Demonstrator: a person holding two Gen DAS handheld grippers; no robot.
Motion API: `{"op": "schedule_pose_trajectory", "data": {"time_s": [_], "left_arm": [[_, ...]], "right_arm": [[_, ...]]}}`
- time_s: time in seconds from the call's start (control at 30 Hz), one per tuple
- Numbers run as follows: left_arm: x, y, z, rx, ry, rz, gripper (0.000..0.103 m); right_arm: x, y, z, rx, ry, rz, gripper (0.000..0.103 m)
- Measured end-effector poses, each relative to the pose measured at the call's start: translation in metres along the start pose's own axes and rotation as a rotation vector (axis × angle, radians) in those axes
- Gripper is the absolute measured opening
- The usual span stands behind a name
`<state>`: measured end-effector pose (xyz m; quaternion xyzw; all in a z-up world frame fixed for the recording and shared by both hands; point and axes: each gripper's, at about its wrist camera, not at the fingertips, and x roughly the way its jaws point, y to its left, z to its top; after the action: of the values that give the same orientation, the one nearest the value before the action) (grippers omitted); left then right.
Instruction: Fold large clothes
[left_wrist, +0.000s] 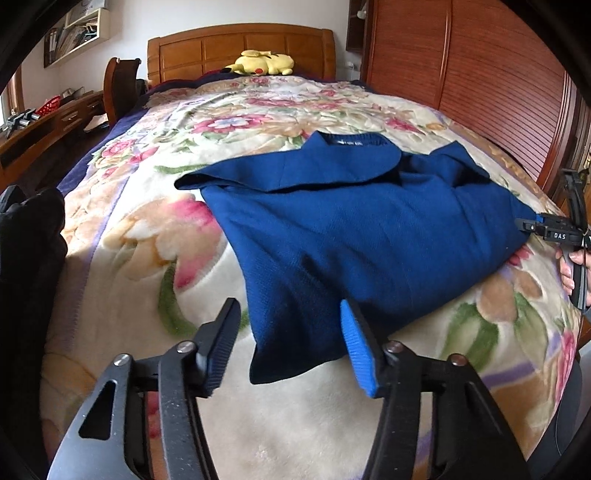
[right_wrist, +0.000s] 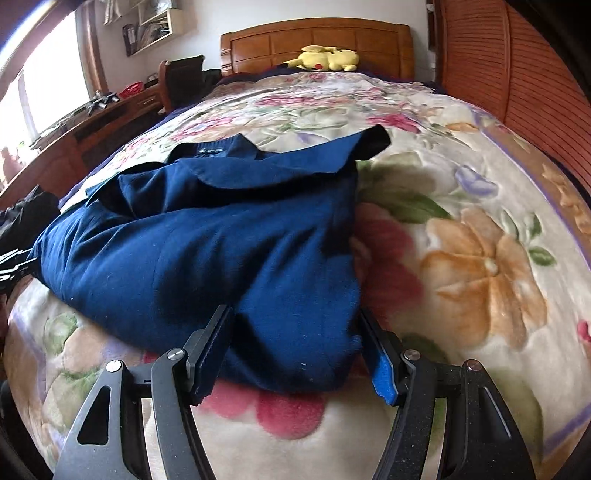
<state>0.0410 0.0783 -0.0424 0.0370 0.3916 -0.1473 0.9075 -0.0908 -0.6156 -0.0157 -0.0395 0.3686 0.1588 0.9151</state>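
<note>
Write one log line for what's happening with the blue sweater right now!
blue sweater: partly folded on floral blanket | left gripper: open at hem corner | right gripper: open around hem

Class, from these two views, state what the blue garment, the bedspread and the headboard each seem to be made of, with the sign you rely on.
Blue garment: probably a fine knit, matte, with a ribbed-looking neckline and soft folds.
Bedspread: likely plush fleece; fuzzy, embossed floral pile with a slight sheen.
Headboard: seemingly varnished wood, orange-brown, glossy panels; solid or veneer cannot be told.
</note>
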Motion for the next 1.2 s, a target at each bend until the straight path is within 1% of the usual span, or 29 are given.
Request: {"op": "schedule_pose_trajectory", "data": {"time_s": [0.07,0.1,0.13,0.17,0.2,0.27,0.3,0.5,0.67,0.9,1.03,1.13,1.2], "left_arm": [[0.003,-0.002,0.000,0.004,0.010,-0.014,0.044],[0.004,-0.003,0.000,0.009,0.018,-0.031,0.032],[0.005,-0.004,0.000,0.017,0.023,-0.036,0.023],[0.005,-0.006,0.000,0.023,0.020,-0.042,0.020],[0.003,-0.007,0.000,0.029,0.016,-0.043,0.015],[-0.002,-0.010,-0.001,0.036,0.004,-0.043,0.012],[-0.006,-0.011,-0.001,0.041,-0.008,-0.039,0.011],[-0.038,-0.012,-0.006,0.016,-0.091,-0.061,0.009],[-0.064,-0.017,-0.019,0.023,-0.126,-0.073,0.009],[-0.097,-0.021,-0.052,0.016,-0.134,-0.089,0.009],[-0.113,-0.022,-0.067,0.001,-0.132,-0.092,0.009],[-0.113,-0.023,-0.073,-0.002,-0.115,-0.079,0.009],[-0.110,-0.025,-0.073,0.005,-0.109,-0.064,0.009]], "right_arm": [[0.005,0.001,0.001,-0.021,0.008,0.010,0.067],[0.007,0.003,0.002,-0.029,0.012,0.013,0.060],[0.007,0.004,0.002,-0.038,0.018,0.022,0.057],[0.006,0.005,0.001,-0.049,0.018,0.025,0.047],[0.006,0.008,0.001,-0.062,0.016,0.021,0.035],[0.002,0.009,0.001,-0.085,0.000,0.001,0.019],[0.000,0.009,0.002,-0.090,-0.013,0.003,0.016],[-0.026,0.012,-0.002,-0.099,-0.075,0.020,0.011],[-0.060,0.019,-0.016,-0.126,-0.107,0.047,0.010],[-0.100,0.023,-0.051,-0.149,-0.099,0.079,0.010],[-0.130,0.029,-0.067,-0.151,-0.107,0.099,0.010],[-0.137,0.028,-0.072,-0.133,-0.091,0.111,0.011],[-0.134,0.027,-0.073,-0.134,-0.078,0.099,0.012]]}}
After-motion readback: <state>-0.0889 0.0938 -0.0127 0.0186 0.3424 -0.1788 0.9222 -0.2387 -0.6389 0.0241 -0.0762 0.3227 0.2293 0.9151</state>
